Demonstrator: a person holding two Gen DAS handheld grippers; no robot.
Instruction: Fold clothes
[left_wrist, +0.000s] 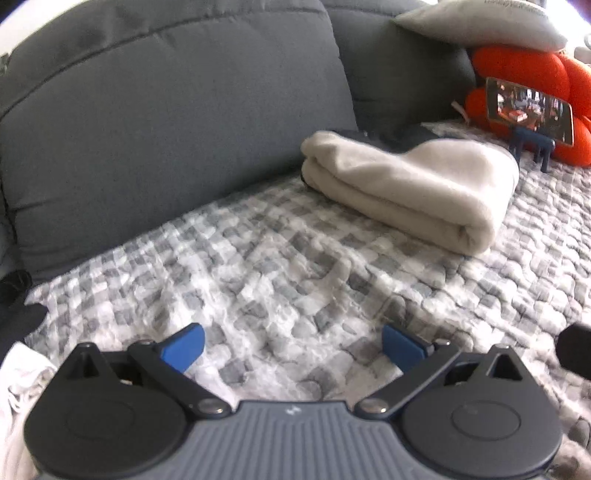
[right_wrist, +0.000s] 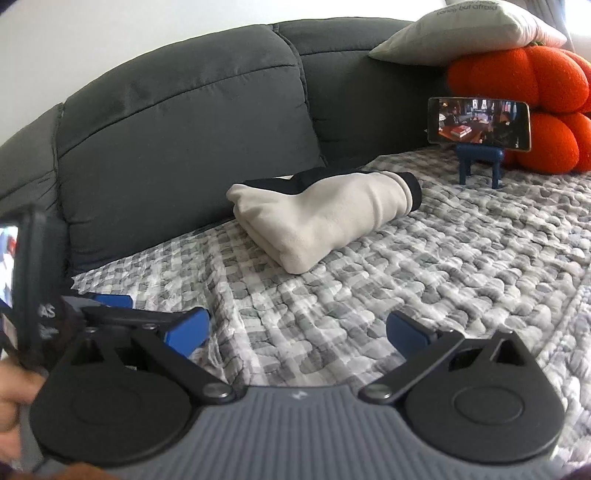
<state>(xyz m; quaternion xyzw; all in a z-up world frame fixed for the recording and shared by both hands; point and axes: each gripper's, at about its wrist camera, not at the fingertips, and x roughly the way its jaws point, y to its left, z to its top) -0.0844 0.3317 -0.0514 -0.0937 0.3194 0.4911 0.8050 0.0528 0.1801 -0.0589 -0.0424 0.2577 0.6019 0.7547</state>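
A folded cream garment (left_wrist: 410, 188) with a dark garment under its far side lies on the checked quilt (left_wrist: 280, 273) against the sofa back. In the right wrist view the same cream bundle (right_wrist: 317, 218) sits ahead with black trim at its far end. My left gripper (left_wrist: 291, 349) stands open over bare quilt, well short of the bundle, nothing between its blue pads. My right gripper (right_wrist: 297, 332) is open wide too, over the quilt (right_wrist: 424, 266), empty. Crumpled white cloth (left_wrist: 18, 384) shows at the lower left edge of the left wrist view.
Grey sofa back cushions (right_wrist: 184, 133) rise behind the quilt. A phone (right_wrist: 479, 123) playing video rests on a blue stand in front of an orange pumpkin cushion (right_wrist: 543, 99), with a grey pillow (right_wrist: 469, 33) on top. The other gripper's body (right_wrist: 33, 280) and a hand (right_wrist: 14, 402) sit at left.
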